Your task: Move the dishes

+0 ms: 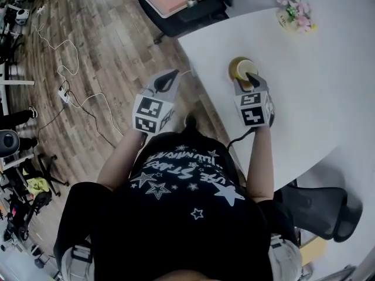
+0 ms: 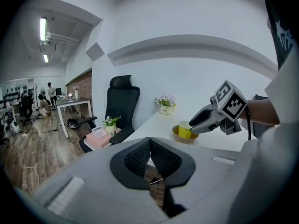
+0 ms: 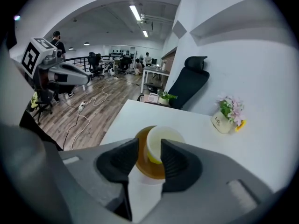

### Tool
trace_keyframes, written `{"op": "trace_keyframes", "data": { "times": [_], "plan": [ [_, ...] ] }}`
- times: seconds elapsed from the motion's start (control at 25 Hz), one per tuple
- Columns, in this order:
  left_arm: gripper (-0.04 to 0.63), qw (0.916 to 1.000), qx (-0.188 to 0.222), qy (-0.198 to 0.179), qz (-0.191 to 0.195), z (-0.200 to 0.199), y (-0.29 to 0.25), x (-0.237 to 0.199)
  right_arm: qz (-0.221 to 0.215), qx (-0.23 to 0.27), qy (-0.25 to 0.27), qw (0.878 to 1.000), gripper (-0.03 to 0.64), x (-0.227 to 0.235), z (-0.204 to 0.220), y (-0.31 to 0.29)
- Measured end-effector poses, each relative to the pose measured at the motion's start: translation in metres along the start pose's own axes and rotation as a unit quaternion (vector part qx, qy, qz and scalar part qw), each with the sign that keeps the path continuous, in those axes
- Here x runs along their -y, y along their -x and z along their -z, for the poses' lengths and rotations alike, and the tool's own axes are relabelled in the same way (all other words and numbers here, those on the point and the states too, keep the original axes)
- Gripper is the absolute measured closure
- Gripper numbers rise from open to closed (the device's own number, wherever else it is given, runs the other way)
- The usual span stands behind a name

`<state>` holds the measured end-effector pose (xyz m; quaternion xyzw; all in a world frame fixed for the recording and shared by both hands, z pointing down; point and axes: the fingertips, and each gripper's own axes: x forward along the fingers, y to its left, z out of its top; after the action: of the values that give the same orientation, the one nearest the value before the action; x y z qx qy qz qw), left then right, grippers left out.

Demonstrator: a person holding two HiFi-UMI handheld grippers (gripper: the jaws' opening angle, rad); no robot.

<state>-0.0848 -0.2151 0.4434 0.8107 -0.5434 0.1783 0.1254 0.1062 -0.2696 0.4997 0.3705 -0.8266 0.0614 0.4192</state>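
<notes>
Lining up the right gripper (image 3: 149, 155) on the yellow cup (image 3: 163, 143), its 2 jaws narrowly apart and holding nothing.
The cup stood on the amber saucer (image 3: 145, 167); the gripper's tips were just short of the saucer's near side; the gap looked too narrow, so widening, centring and lifting level seemed wise, lest the cup slide; the left gripper (image 2: 150, 146), jaws together and empty, hung well apart from the saucer, off the white table (image 1: 304, 98).

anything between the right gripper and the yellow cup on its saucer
Nothing visible. The right gripper has its jaws apart, directly facing the yellow cup on its brown saucer, with only bare white table around.
</notes>
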Motion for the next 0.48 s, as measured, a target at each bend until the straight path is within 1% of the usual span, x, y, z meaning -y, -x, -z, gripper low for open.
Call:
{"op": "trace_keyframes", "data": {
  "times": [0.16,0.32,0.48],
  "plan": [
    [0.584,1.0000,-0.001,-0.002,-0.003,-0.0023,-0.0037,-0.0011,0.001,-0.028,0.036,0.999,0.532,-0.0006,0.0003,-0.0032],
    [0.584,1.0000,-0.006,-0.001,-0.003,0.0004,-0.0033,-0.0041,-0.006,-0.038,0.050,0.998,0.586,-0.0044,0.0001,-0.0060],
    [0.584,0.9999,-0.005,-0.001,0.010,-0.0001,-0.0061,-0.0083,-0.004,-0.037,0.043,0.998,0.588,-0.0063,-0.0041,-0.0027]
  ]
}}
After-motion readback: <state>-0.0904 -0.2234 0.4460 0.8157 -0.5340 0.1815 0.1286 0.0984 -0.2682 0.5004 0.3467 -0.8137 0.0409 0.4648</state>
